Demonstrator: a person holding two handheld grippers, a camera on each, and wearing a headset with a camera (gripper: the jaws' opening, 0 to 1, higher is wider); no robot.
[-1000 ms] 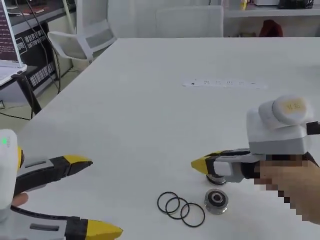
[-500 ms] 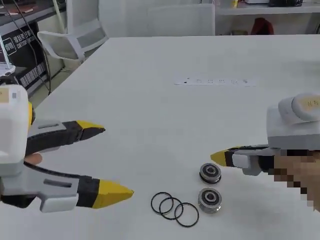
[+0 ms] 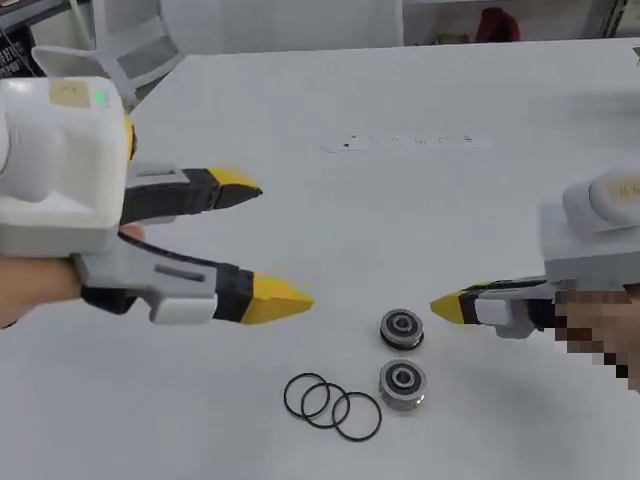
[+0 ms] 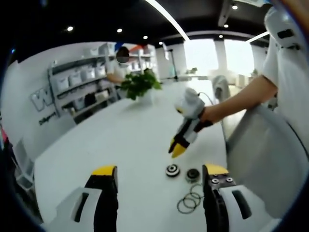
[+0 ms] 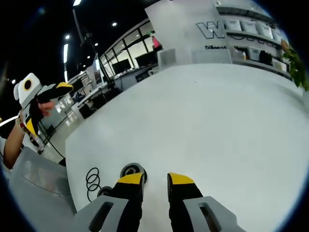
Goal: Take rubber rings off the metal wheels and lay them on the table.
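Observation:
Two small metal wheels lie on the white table [image 3: 300, 100]. The farther wheel [image 3: 402, 328] has a dark outer band; the nearer wheel [image 3: 402, 383] looks like bare metal. Three black rubber rings [image 3: 330, 405] lie overlapping just left of the nearer wheel. My right gripper [image 3: 445, 305] points at the farther wheel from the right, a short way off. In the right gripper view its jaws [image 5: 155, 180] stand narrowly open with nothing between them, the wheel [image 5: 133, 170] just ahead. My left gripper [image 3: 275, 243] hovers wide open to the left, above the table, with wheels [image 4: 172, 170] and rings [image 4: 190, 200] ahead.
A printed strip [image 3: 405, 142] lies farther back on the table. A white chair [image 3: 130, 55] stands off the far left corner. The left gripper view shows a potted plant [image 4: 140, 84] at the table's far end and shelving beyond.
My right gripper has let go of the wheel it held, which now lies beside the other wheel, and has drawn back to the right. My left gripper rose and moved in toward the middle.

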